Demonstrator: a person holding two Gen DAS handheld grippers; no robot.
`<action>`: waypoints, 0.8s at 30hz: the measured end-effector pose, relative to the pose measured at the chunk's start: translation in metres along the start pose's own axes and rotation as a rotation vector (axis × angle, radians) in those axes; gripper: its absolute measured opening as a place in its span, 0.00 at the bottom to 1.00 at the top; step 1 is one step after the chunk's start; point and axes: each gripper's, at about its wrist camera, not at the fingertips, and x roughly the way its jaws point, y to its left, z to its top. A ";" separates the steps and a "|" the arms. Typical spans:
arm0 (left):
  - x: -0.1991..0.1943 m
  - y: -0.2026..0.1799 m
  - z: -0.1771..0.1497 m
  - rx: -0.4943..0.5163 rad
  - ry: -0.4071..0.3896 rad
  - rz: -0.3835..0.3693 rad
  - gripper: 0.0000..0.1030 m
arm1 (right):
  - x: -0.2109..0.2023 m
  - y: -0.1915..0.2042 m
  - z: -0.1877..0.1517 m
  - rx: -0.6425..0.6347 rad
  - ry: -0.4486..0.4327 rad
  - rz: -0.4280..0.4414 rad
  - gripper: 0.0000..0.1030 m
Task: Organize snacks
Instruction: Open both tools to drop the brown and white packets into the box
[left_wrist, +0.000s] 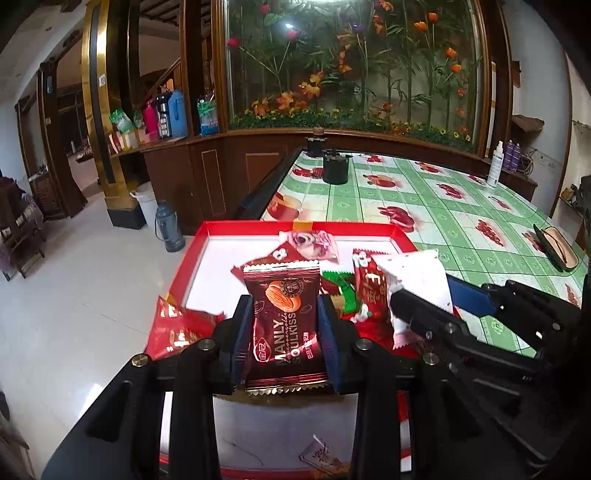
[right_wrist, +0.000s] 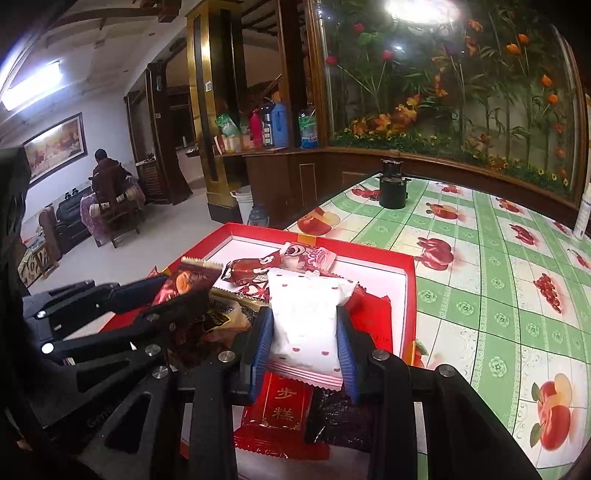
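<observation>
frame: matte black plastic left gripper (left_wrist: 284, 328), right gripper (right_wrist: 304, 336)
pads: ribbed blue (right_wrist: 260, 343)
fasteners: round silver screws (left_wrist: 207, 344) behind the pads

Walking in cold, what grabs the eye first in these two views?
Each gripper is clamped on a snack above a red tray of wrappers: the left gripper pinches a dark red almond packet, the right gripper a white pouch with red hearts. Behind the green fruit-print tablecloth stands a glass case of artificial flowers.

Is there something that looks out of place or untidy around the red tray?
Yes. One red packet hangs over the left rim of the tray, partly outside. The other snacks lie in a loose heap, not rows. Nothing looks torn or spilled.
</observation>
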 end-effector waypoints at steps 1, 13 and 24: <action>0.001 0.000 0.001 -0.001 -0.003 0.001 0.32 | 0.001 0.000 0.000 0.002 -0.002 -0.001 0.33; 0.006 0.002 0.004 0.003 -0.007 0.019 0.32 | 0.003 -0.002 0.002 0.026 -0.010 0.000 0.33; 0.012 0.002 0.007 0.005 -0.006 0.030 0.32 | 0.008 -0.003 0.005 0.055 0.008 0.003 0.33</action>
